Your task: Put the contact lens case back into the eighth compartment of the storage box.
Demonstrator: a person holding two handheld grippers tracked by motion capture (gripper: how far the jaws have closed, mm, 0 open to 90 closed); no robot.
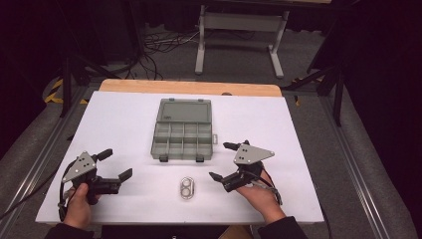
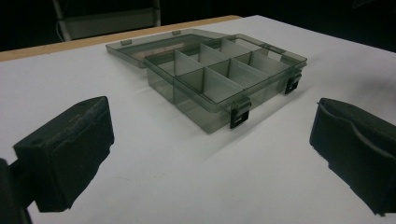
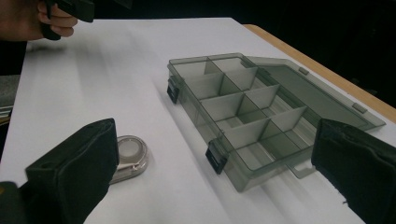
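Resting low over the white table top (image 1: 124,129), the left gripper (image 1: 115,164) is held in the person's left hand (image 1: 79,205) with its jaws spread wide and nothing between them; the left gripper view confirms the gap, with bare white surface between the 2 black jaws. The right gripper (image 1: 223,160), held in the right hand (image 1: 259,195), is likewise wide apart and holds nothing. Between the 2 grippers, nearer the person's edge, lies a small metal piece with 2 round windows (image 1: 187,188), flat on the surface; in the right gripper view it sits just beside that gripper's left-hand jaw, touching neither. Beyond it, well apart from both grippers, stands a smoky translucent compartment box (image 1: 182,140) with its lid (image 1: 184,110) folded fully back and lying flat toward the far edge. Dividers split the tray into 2 rows of cells; every cell that can be seen into looks empty. 2 dark latches (image 1: 163,159) hang on the near wall, and a small tab projects from the right-hand side. A bare wooden strip (image 1: 189,87) of the table shows past the white sheet. Farther out: grey floor (image 1: 239,50), loose black cables (image 1: 159,42), a light-coloured stand frame (image 1: 241,25), dark surroundings.
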